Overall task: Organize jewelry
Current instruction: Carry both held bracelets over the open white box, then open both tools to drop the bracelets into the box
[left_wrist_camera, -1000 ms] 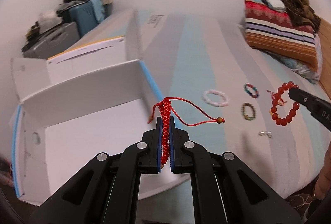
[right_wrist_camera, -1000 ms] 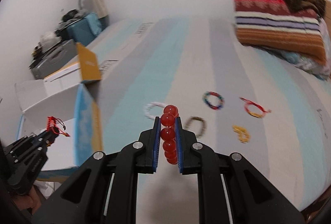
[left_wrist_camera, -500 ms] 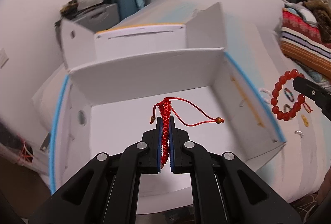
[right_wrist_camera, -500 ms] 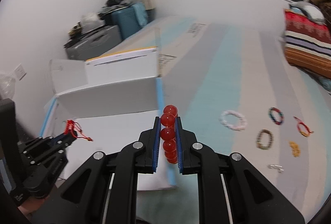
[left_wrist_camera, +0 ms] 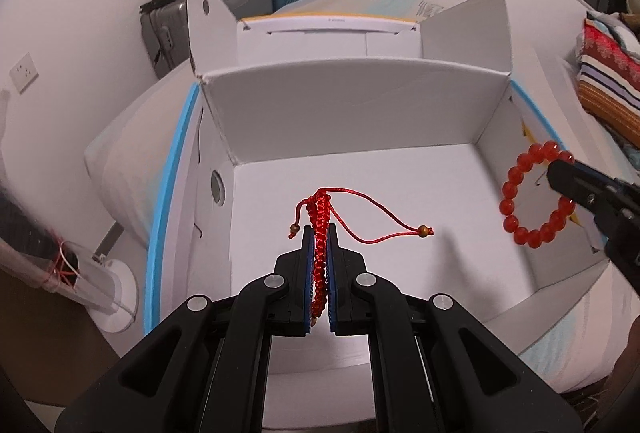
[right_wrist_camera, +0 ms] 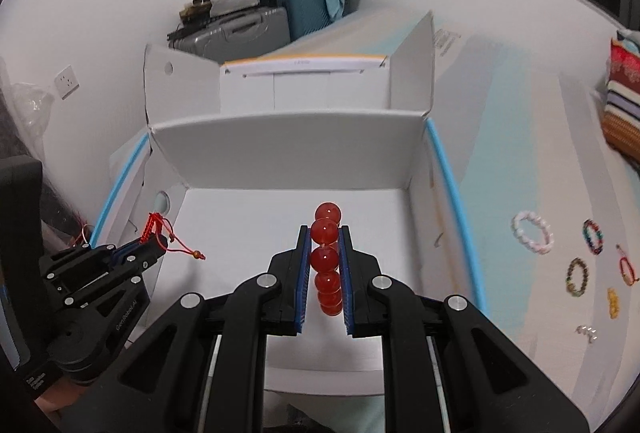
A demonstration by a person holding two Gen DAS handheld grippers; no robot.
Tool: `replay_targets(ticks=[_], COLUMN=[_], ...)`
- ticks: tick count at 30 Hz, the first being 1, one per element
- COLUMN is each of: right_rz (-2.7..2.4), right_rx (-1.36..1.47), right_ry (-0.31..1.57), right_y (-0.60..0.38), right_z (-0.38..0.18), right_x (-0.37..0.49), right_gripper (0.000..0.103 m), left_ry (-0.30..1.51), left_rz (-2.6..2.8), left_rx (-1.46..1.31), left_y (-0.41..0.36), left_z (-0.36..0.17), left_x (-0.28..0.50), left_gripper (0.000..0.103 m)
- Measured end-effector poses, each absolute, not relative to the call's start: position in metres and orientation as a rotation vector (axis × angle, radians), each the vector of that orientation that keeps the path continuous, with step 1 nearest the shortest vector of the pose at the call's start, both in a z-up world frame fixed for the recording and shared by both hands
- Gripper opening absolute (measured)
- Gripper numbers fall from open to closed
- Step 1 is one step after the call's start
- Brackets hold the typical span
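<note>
My left gripper (left_wrist_camera: pixel 319 233) is shut on a red braided cord bracelet (left_wrist_camera: pixel 320 245), held above the floor of an open white cardboard box (left_wrist_camera: pixel 360 105); its loose cord ends hang to the right. My right gripper (right_wrist_camera: pixel 324 233) is shut on a red bead bracelet (right_wrist_camera: pixel 325 259), also above the box. In the left wrist view the bead bracelet (left_wrist_camera: pixel 534 193) hangs from the right gripper (left_wrist_camera: pixel 560 173) over the box's right wall. In the right wrist view the left gripper (right_wrist_camera: pixel 154 243) is over the box's left wall.
Several more bracelets lie on the striped bed right of the box: a white bead one (right_wrist_camera: pixel 532 231), a multicolour one (right_wrist_camera: pixel 593 235), a brown one (right_wrist_camera: pixel 577 275) and small pieces. Suitcases (right_wrist_camera: pixel 256 25) stand behind the box. Folded blankets (left_wrist_camera: pixel 608 85) lie at the far right.
Both grippers have swung left from the bed with their bracelets and now hang over the open box. Both grips are unchanged.
</note>
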State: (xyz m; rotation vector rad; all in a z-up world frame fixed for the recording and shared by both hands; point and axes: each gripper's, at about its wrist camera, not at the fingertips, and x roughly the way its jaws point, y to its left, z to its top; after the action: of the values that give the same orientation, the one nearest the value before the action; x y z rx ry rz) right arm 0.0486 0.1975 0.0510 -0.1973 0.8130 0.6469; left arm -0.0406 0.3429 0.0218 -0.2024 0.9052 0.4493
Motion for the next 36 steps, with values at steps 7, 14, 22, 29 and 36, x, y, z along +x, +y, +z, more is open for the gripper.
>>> replay_targets(ticks=[7,14,22,29,36], right_rz=[0.609,0.588,0.582,0.536,0.470], right_rx=[-0.229,-0.234,-0.222,-0.198,-0.175], right_ry=[0.897,0.937,0.919,0.852,0.795], right_y=[0.208,0.208,0.205,0.179,0.136], right_z=[0.023,0.011,0.019,0.043,0.063], right_x=[0.064,0.070,0.064,0.064,0.071], right_gripper=[0.013,0.013,0.038,0.077,0.094], left_ry=[0.957,0.980,0.954,0.872,0.810], left_rz=[0.452,0.453,0.496,0.527,0.510], left_rx=[-0.226,-0.234,-0.247,-0.204,-0.188], left_y=[0.351,0.354,0.355,0.344,0.321], left_z=[0.004,0.000,0.006,0.028,0.046], left_x=[-0.031,-0.025,-0.030,-0.037,-0.037], left_gripper=[0.005,0.005,0.042,0.083,0.097])
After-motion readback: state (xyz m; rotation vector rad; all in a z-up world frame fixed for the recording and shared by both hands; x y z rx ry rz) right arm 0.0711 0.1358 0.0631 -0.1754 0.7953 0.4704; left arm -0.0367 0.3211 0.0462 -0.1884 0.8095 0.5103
